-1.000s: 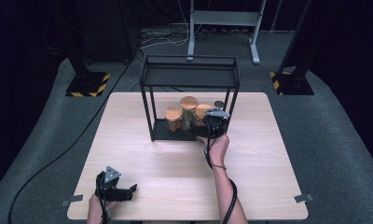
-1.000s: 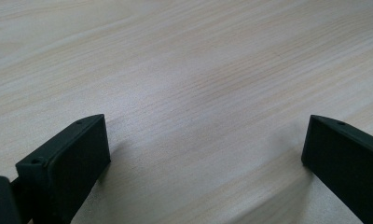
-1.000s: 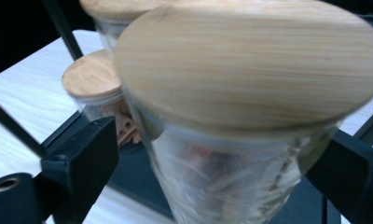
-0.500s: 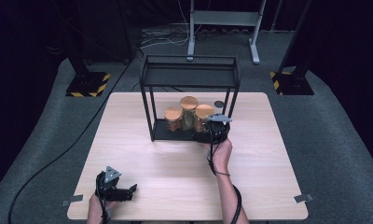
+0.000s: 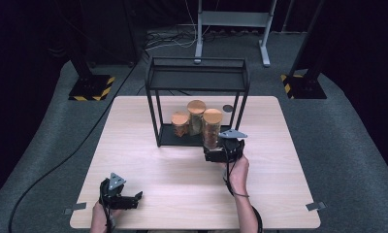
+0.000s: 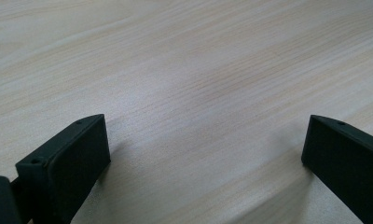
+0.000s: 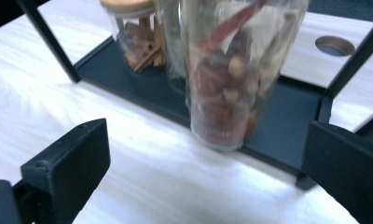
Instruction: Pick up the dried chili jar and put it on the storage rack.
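Observation:
A black metal rack (image 5: 197, 80) stands on the far half of the table. On its bottom tray (image 7: 128, 77) are three glass jars with wooden lids. The tall jar of red pieces (image 5: 212, 127) (image 7: 226, 79) stands at the tray's front edge. My right gripper (image 5: 216, 148) (image 7: 208, 158) is just in front of it. Its jaws have just been opening and are wide apart with nothing between them; the jar stands free beyond the tips. Behind are a short jar of brown sticks (image 7: 138, 32) and a middle jar (image 5: 196, 115). My left gripper (image 5: 136, 200) (image 6: 203, 154) rests open near the table's front edge.
The wooden table (image 5: 148, 160) has a round hole (image 5: 228, 108) (image 7: 335, 45) behind the rack. The rack's thin black posts (image 7: 47, 39) frame the tray. Black stands with yellow-striped feet (image 5: 91, 87) are on the grey floor beyond.
My right gripper has drawn back from the rack toward the near side, leaving the tall jar on the tray. The left gripper has stayed put.

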### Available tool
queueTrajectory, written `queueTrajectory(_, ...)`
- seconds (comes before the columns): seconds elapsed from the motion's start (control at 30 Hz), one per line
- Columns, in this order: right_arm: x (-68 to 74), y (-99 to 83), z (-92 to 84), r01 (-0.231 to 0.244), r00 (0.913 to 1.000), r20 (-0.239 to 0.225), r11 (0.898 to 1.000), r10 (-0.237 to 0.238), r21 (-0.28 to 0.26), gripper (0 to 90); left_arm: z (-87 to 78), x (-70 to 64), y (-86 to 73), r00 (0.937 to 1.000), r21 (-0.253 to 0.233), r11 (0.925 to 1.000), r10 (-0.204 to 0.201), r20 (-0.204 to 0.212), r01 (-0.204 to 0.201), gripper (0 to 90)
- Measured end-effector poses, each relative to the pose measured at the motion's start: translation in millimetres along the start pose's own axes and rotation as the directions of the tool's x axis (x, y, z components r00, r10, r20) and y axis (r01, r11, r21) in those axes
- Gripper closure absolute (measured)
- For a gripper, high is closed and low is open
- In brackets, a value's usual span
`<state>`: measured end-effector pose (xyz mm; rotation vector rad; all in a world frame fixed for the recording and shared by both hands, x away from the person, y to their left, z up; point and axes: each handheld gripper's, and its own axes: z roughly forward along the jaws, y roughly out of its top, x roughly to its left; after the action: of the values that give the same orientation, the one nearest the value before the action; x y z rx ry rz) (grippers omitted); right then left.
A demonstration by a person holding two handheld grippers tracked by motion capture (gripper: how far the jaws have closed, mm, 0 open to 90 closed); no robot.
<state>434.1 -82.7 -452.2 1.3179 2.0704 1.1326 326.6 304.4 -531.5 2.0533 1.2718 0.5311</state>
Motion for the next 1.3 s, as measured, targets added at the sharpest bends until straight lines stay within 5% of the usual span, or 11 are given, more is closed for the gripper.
queueTrajectory(0.23,0.7,-22.7,-12.4,0.007,0.9998,-0.018,1.000,-0.007,0.015,0.0,0.0,0.0,0.0,1.0000,0.001,1.0000,0.001,0.000,-0.001,0.1)
queueTrajectory(0.67,-0.5,-94.3,-25.2,-0.006,0.9999,-0.009,0.995,0.007,0.104,0.3,0.0,0.0,0.0,1.0000,0.001,1.0000,0.001,0.000,-0.001,0.1)
queueTrajectory(0.9,-6.7,-108.4,-24.0,-0.034,0.9994,-0.007,0.993,0.035,0.113,1.2,-0.1,-0.1,0.0,1.0000,0.002,1.0000,0.002,0.001,-0.002,0.1)
queueTrajectory(0.97,-5.0,-109.0,-26.3,-0.020,0.9997,0.016,0.996,0.018,0.082,1.8,0.0,-0.1,0.0,1.0000,0.000,1.0000,0.003,0.001,-0.003,0.1)
queueTrajectory(1.3,0.2,-108.5,-21.7,0.037,0.9989,0.025,0.989,-0.041,0.140,1.2,-0.2,-0.4,-0.1,1.0000,0.002,1.0000,0.007,0.005,-0.007,0.1)
